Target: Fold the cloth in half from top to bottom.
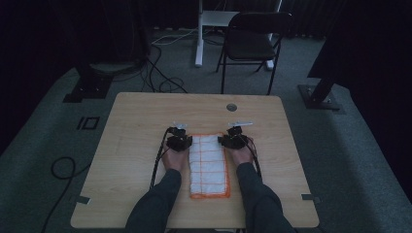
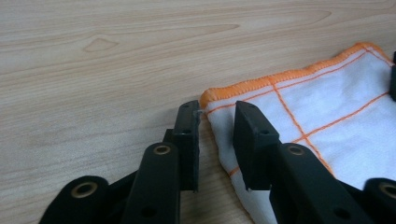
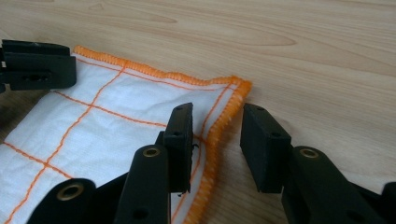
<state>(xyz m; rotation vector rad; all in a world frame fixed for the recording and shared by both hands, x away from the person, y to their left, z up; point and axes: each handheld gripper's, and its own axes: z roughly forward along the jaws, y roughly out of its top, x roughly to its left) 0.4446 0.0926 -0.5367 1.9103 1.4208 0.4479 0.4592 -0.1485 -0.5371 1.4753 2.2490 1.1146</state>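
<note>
A white cloth (image 1: 209,165) with orange stitching and grid lines lies folded into a long strip on the wooden table (image 1: 131,145), near its middle. The left gripper (image 1: 179,141) sits at the cloth's far left corner, jaws spread astride the edge, not pinching. The right gripper (image 1: 235,141) sits at the far right corner, jaws likewise apart over the hem. Beyond the table stand a black folding chair (image 1: 252,41) and floor cables (image 1: 160,73).
</note>
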